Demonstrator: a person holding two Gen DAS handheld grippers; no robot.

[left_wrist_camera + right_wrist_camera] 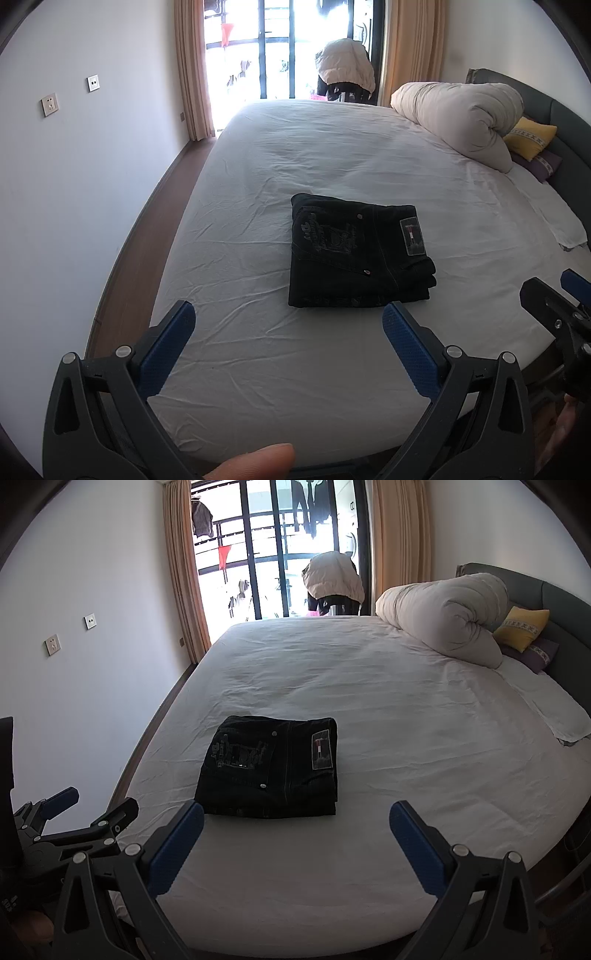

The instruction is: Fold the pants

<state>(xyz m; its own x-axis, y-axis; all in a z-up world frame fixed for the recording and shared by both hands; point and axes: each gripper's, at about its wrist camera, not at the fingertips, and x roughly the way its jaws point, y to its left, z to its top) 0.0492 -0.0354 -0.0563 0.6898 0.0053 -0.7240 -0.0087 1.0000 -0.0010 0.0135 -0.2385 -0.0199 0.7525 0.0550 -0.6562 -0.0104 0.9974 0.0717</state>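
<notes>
White bed — black pants folded; left gripper, right gripper spread wide.

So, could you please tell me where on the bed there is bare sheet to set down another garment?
Bare white sheet lies between the folded black jeans and the rolled cream duvet, and right of the jeans. The headboard side is crowded: duvet, yellow cushion, folded white towel.
</notes>
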